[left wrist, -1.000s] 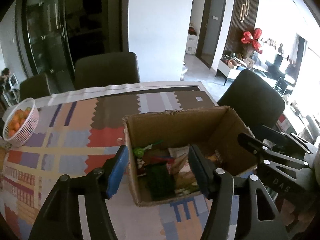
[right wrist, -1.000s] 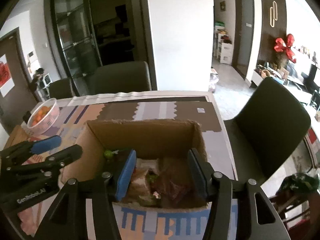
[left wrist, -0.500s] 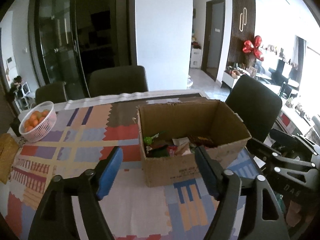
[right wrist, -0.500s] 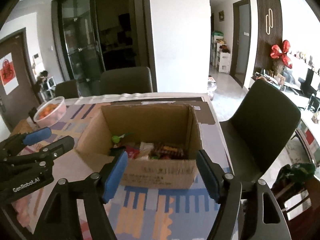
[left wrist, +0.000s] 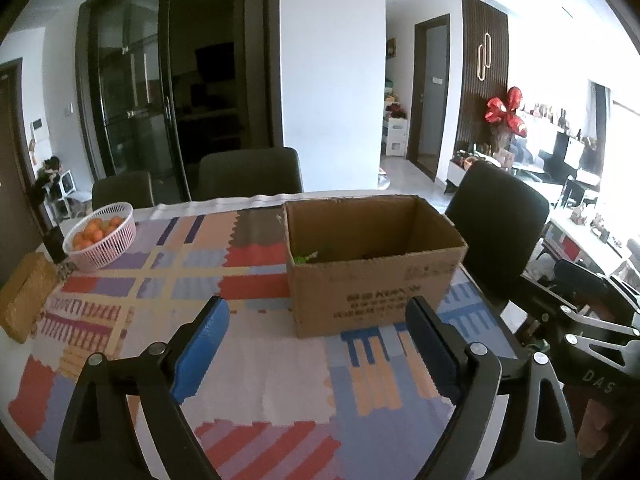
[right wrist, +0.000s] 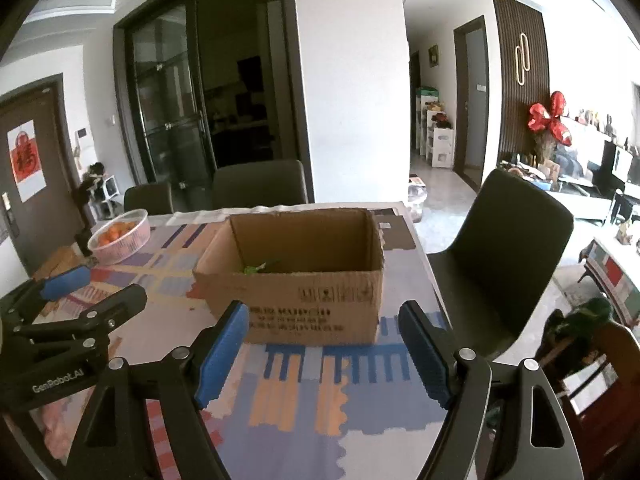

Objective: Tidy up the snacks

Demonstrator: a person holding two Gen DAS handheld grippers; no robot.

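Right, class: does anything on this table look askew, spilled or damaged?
Nothing stands out. The cardboard box sits upright on the patterned cloth with no spill around it, and the basket of oranges stands level near the far corner.

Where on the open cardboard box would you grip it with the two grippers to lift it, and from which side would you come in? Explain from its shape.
Probably the cardboard box is best held by its two short end walls, near the top rim, the left gripper and right gripper each coming from its own side. It is wider than either gripper's opening jaws, both empty, and its top is open.

Sunlit room, dark chairs point(left wrist: 496, 216), glass doors point(right wrist: 172, 120).
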